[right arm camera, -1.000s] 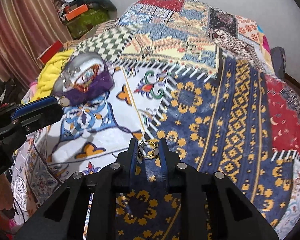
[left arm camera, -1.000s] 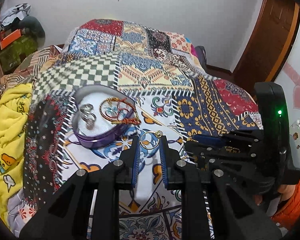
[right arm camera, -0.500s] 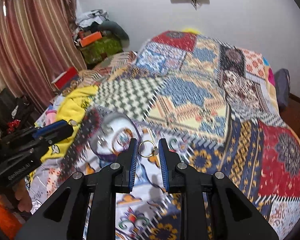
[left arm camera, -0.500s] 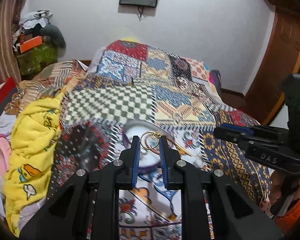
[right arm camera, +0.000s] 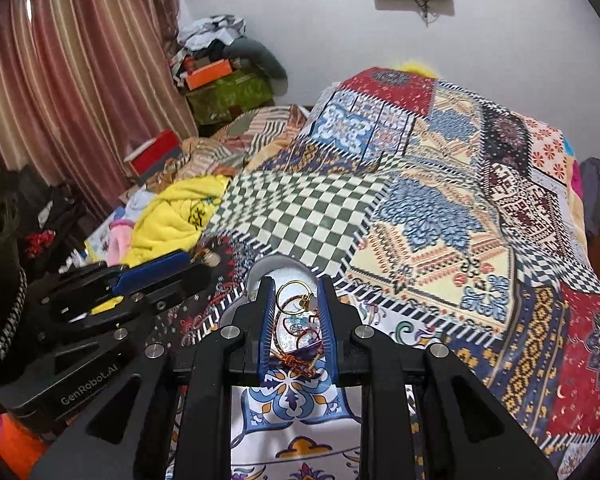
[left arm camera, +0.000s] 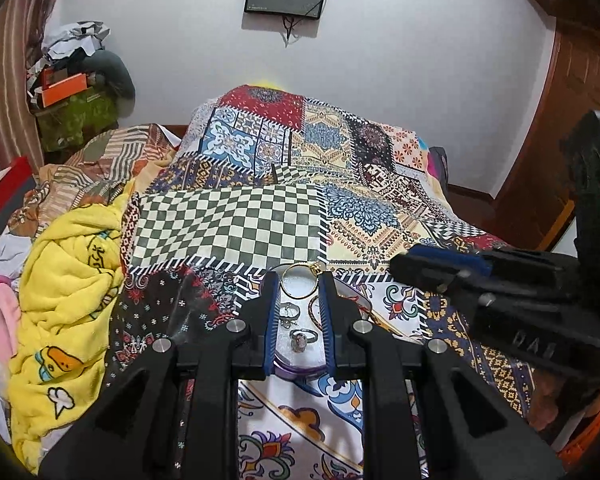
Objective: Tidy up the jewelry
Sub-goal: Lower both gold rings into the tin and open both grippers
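My left gripper (left arm camera: 299, 280) is shut on a gold hoop earring (left arm camera: 298, 285) and holds it above the purple heart-shaped tin (left arm camera: 300, 369), which holds silver rings (left arm camera: 300, 338). My right gripper (right arm camera: 297, 298) is shut on a second gold hoop earring (right arm camera: 296, 299), also above the tin (right arm camera: 276, 270), where red-gold bangles (right arm camera: 296, 356) lie. Each gripper shows in the other's view: the right one (left arm camera: 440, 268) and the left one (right arm camera: 188, 264).
A patchwork bedspread (left arm camera: 236, 232) covers the bed. A yellow blanket (left arm camera: 68, 292) lies bunched at the left edge. Boxes and clothes (right arm camera: 220, 80) pile up by the curtain and wall. A wooden door (left arm camera: 572, 100) stands at the right.
Both grippers have lifted off the bedspread with their earrings and come in over the tin; the views tilted up toward the wall.
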Tool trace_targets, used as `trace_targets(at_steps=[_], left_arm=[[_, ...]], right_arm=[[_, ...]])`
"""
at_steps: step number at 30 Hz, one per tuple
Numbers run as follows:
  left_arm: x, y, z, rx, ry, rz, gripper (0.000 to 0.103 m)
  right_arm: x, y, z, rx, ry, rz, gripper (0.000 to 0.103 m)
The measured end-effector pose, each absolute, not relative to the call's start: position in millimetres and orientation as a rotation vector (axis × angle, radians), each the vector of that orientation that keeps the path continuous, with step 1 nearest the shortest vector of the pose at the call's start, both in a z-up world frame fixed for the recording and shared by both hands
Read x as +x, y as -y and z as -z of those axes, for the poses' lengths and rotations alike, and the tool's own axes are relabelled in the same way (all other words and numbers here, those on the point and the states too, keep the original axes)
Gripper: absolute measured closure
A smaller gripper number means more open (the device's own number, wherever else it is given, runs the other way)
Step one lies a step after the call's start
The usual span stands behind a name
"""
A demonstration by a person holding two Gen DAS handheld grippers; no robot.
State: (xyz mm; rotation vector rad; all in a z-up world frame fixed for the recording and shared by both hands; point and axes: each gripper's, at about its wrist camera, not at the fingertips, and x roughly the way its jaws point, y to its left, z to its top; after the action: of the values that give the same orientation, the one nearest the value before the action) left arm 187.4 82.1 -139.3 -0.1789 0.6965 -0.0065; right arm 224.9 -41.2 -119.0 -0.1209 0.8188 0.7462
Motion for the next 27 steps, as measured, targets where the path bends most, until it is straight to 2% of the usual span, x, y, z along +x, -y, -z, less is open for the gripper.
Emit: trace_targets(at_steps=[13,21,27], left_arm=[[222,-90,175,-0.213,-0.799,0.057,0.085],[227,-90,179,-0.212,-0.812,0.06,0.085],[219,-91,169,-0.209,-0.797,0.042,0.085]], right_arm=[[243,26,166,-0.123,-0.974,-0.775,0.083],[247,29,172,-0.114,-1.014,-0.799,0.083],[245,35,161,-0.109,-1.001,-0.789,0.077]])
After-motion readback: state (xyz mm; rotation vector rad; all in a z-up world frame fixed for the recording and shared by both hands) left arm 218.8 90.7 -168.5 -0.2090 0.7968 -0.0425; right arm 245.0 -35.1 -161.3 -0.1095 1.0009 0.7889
